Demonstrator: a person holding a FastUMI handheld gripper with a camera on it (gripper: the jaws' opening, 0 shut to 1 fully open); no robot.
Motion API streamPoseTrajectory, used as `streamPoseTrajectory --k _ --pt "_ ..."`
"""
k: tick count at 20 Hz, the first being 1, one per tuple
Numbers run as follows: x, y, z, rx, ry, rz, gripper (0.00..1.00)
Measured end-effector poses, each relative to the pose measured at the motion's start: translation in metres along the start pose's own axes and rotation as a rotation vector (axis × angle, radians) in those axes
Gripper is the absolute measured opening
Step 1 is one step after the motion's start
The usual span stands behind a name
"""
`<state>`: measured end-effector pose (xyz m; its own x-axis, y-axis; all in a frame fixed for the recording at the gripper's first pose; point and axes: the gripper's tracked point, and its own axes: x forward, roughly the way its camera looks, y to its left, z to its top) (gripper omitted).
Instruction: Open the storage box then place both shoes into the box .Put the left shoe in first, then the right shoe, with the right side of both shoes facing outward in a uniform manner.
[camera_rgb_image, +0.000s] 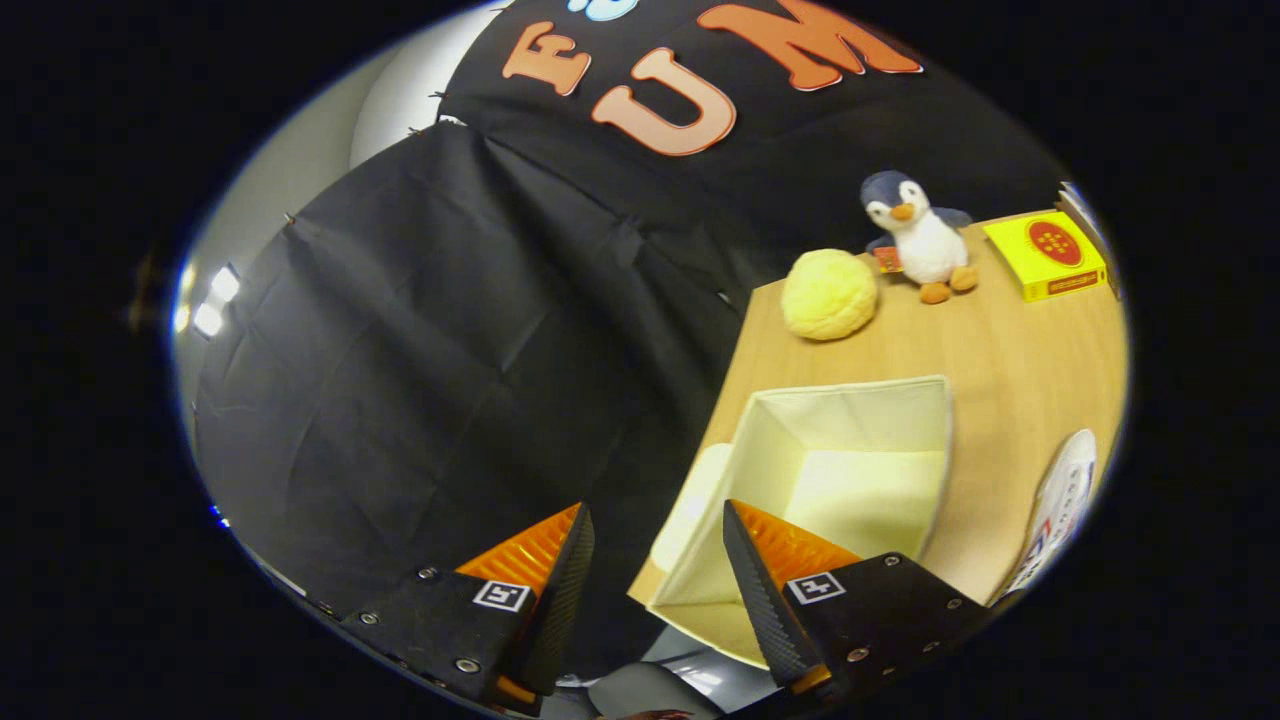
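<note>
The gripper's camera rides above the near corner of the light wooden table (1010, 360), tilted and looking forward along its parted fingers (560, 590), close over the open cream fabric storage box (850, 440), toward the black cloth wall (450, 330).

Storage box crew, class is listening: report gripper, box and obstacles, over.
Gripper open, holding nothing. Storage box open, empty, just ahead. One shoe beside box. Nothing blocking.

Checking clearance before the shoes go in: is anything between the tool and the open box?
Nothing visible. The tool is open and empty, one finger overlapping the near wall of the open box. The ball and penguin sit beyond it.
</note>
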<state>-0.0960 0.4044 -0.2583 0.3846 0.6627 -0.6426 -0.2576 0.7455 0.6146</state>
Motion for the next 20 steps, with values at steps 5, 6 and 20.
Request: streamPoseTrajectory --k 5,6,20 --pt "-0.050 -0.106 -0.011 -0.045 -0.024 -0.222 0.80" --pt "-0.059 -0.124 -0.013 -0.052 -0.024 -0.261 0.80" --pt "-0.118 -0.299 -0.097 -0.191 0.180 -0.602 0.75"
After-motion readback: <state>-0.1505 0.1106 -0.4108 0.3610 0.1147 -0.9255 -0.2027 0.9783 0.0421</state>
